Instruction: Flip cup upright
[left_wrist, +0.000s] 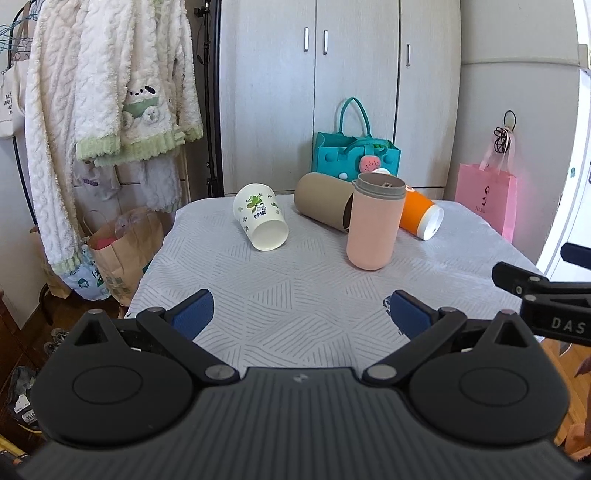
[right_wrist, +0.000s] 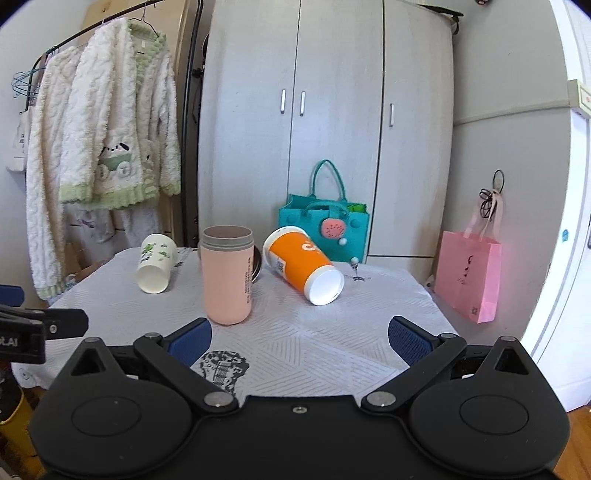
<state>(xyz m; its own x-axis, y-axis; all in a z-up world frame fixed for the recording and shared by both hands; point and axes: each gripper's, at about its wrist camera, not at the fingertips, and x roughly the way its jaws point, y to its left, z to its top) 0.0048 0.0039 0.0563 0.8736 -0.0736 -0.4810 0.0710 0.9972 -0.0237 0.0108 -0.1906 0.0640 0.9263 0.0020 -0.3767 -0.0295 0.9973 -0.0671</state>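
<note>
A pink cup (left_wrist: 373, 225) (right_wrist: 227, 275) stands upright mid-table. A white cup with green print (left_wrist: 260, 221) (right_wrist: 155, 267) lies on its side to its left, mouth toward me. An orange cup (left_wrist: 421, 218) (right_wrist: 301, 264) lies on its side to its right, mouth toward me. A tan cup (left_wrist: 323, 201) lies on its side behind the pink one; in the right wrist view only its dark rim (right_wrist: 257, 264) shows. My left gripper (left_wrist: 301, 314) and right gripper (right_wrist: 300, 338) are open, empty, near the table's front edge.
The table has a white patterned cloth (left_wrist: 295, 280) (right_wrist: 332, 332). A teal bag (left_wrist: 354, 155) (right_wrist: 323, 225) stands behind the table, a pink bag (left_wrist: 485, 199) (right_wrist: 467, 275) at right. Robes hang on a rack (left_wrist: 103, 92) at left, paper bags (left_wrist: 125, 251) below. Wardrobe (right_wrist: 332, 110) behind.
</note>
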